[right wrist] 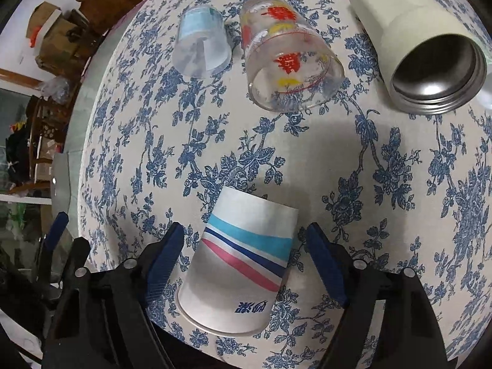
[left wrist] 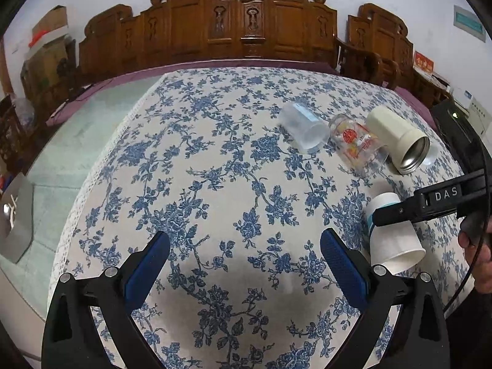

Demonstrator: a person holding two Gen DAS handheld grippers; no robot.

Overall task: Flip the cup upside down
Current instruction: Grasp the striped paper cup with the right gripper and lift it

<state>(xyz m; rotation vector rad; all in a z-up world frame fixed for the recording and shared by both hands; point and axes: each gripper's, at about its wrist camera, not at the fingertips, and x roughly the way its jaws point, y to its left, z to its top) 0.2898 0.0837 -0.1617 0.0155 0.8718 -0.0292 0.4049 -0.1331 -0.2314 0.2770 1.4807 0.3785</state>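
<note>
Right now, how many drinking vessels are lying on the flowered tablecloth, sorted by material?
Paper cup: 1, on its side between the open right gripper fingers
Clear plastic cup: 1
Printed glass tumbler: 1
Cream steel-lined flask: 1
Total: 4, all on their sides on the tablecloth

White letters "DAS" stand on the black right gripper (left wrist: 399, 212). The paper cup (right wrist: 238, 264) carries blue Chinese characters, seen inverted; red characters on the glass (right wrist: 289, 58) are unreadable.
</note>
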